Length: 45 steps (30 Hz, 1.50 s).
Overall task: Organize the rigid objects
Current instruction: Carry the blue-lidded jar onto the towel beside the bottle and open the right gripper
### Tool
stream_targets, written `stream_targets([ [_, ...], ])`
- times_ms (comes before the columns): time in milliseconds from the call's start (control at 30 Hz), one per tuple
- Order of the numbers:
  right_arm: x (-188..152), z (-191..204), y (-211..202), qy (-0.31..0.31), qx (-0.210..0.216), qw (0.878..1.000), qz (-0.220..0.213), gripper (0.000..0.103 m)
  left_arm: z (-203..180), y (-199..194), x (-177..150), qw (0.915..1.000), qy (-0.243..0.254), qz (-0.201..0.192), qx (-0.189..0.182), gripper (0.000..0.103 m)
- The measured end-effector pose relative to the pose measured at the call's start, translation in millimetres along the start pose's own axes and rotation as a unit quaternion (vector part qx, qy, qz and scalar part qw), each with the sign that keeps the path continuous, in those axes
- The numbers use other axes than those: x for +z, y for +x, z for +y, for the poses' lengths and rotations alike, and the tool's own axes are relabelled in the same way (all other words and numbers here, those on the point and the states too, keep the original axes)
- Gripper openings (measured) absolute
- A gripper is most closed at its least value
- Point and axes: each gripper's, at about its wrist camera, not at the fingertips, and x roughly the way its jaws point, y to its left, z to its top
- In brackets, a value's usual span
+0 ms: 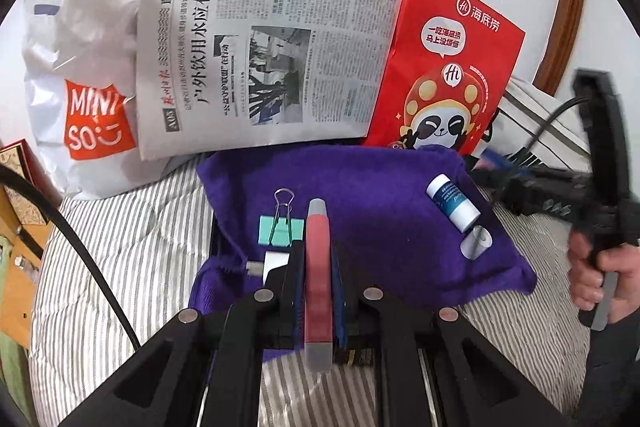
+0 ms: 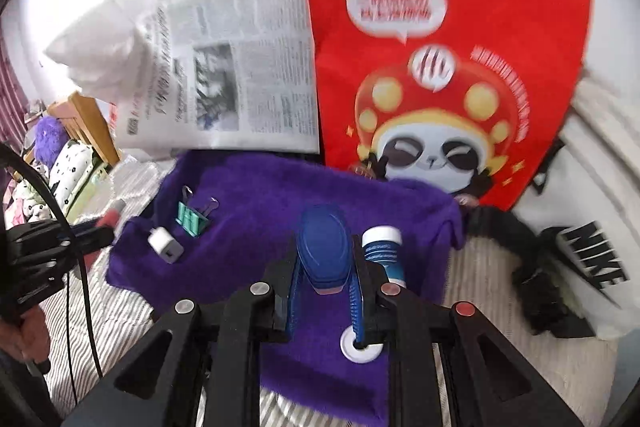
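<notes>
My left gripper [image 1: 318,259] is shut on a red and grey utility knife [image 1: 319,267], held over the purple towel [image 1: 380,187]. My right gripper [image 2: 322,267] is shut on a blue oval object [image 2: 324,247] above the same towel [image 2: 260,195]. On the towel lie a teal binder clip [image 1: 280,225], also in the right wrist view [image 2: 193,217], a white charger cube [image 2: 165,245], a white and blue bottle [image 1: 453,201] lying beside my right finger [image 2: 384,251], and a white ring cap [image 2: 362,345].
A red panda paper bag [image 1: 444,67], a newspaper [image 1: 260,59] and a white MINISO bag [image 1: 80,67] stand behind the towel. A white NIKE bag [image 2: 592,255] lies right. The towel rests on striped bedding [image 1: 140,247]. A wooden bedside [image 2: 88,123] is at left.
</notes>
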Motion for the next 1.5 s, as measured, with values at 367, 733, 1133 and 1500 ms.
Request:
stream_targets([
  [367, -25, 10, 65, -0.044, -0.015, 0.995, 0.084, 0.02, 16, 15, -12, 0.9997, -0.022, 0.007, -0.011, 0.012],
  [733, -32, 13, 72, -0.07, -0.015, 0.994, 0.082, 0.021, 21, 15, -16, 0.9997, -0.022, 0.009, 0.004, 0.012],
  [1133, -30, 1, 53, -0.081, 0.028, 0.993, 0.075, 0.045, 6, 23, -17, 0.9996, -0.024, 0.017, -0.004, 0.012],
  [1500, -16, -40, -23, -0.054, -0.013, 0.998, -0.02, 0.047, -11, 63, -4, 0.9983, -0.02, 0.054, 0.009, 0.012],
])
